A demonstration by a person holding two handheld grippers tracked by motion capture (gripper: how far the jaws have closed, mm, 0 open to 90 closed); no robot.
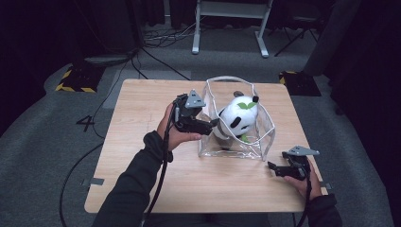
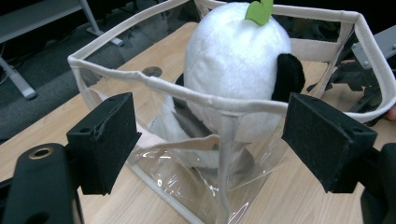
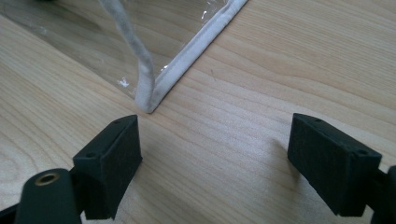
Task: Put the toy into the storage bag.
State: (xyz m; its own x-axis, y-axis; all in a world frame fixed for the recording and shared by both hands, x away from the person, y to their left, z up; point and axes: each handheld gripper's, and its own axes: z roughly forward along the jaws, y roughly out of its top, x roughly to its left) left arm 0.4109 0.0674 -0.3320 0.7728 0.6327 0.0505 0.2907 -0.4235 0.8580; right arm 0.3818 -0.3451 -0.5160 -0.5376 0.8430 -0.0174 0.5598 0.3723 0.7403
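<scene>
Here a clear plastic bag (image 1: 257, 139) with pale fabric edging is seen standing upright on the wooden table (image 1: 142, 142), a little right of the middle. A white and black plush panda (image 1: 239, 118) with a green leaf on its head is seated inside the bag, its head rising above the rim.

The left tool (image 1: 213, 124) is held level at the bag's left side, just beside the rim. In the left gripper view the left tool (image 2: 210, 140) is shown with its jaws spread wide; a corner of the bag (image 2: 224, 154) is framed between the pads (image 2: 109, 140), and nothing is pressed by them.

The right tool (image 1: 272, 168) is rested low near the table's right front, just beside the bag's lower right corner. In the right gripper view the right tool (image 3: 215, 163) is seen wide open over bare wood, with the bag's bottom corner (image 3: 147, 105) just ahead and nothing gripped.
</scene>
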